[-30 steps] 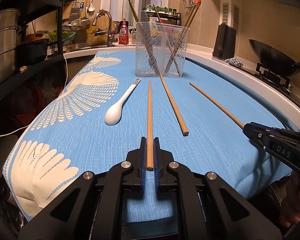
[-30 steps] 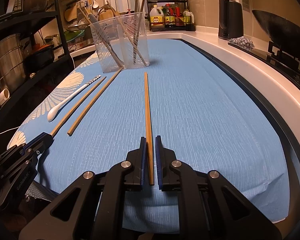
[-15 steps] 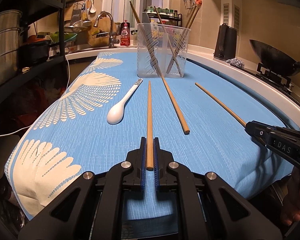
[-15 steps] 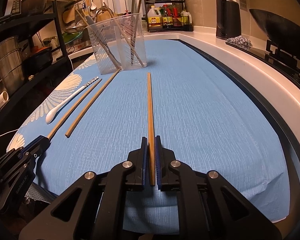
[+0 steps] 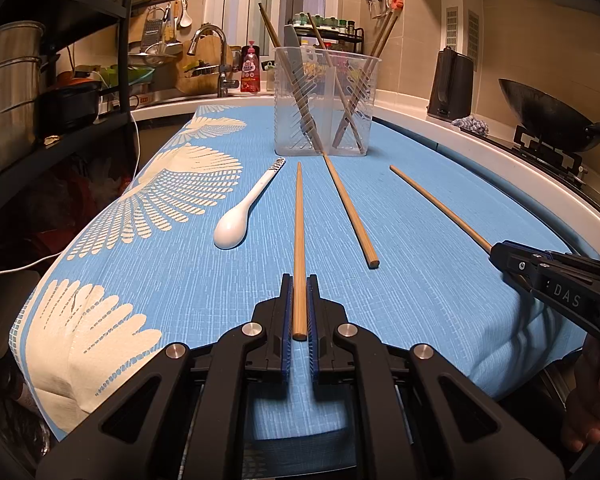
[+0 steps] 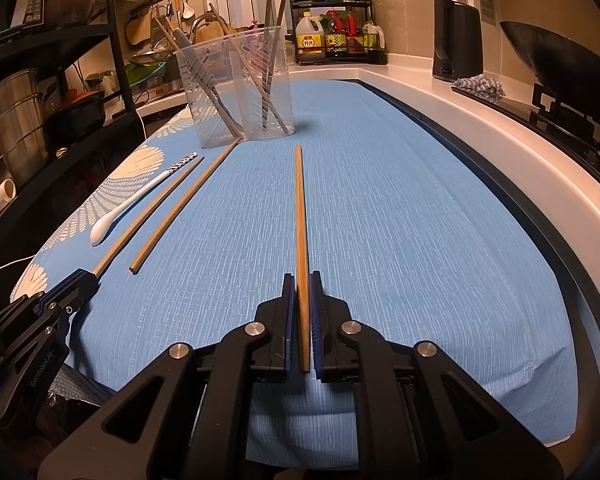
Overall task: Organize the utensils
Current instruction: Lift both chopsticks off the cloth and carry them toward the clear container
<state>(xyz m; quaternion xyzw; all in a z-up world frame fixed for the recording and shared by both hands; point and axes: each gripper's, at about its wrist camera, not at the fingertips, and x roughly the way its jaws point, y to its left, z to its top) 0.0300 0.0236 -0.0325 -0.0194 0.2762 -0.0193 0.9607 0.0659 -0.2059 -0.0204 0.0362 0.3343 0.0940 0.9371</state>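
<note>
White spoon beside loose chopstick.

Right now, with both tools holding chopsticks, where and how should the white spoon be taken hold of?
Grip the spoon by its slim straight handle, near the striped end, coming from above with the fingers across the handle. It lies flat on the cloth with the rounded bowl nearest; the bowl looks too wide and smooth to pinch well.

Home kitchen: faucet, wok
</note>
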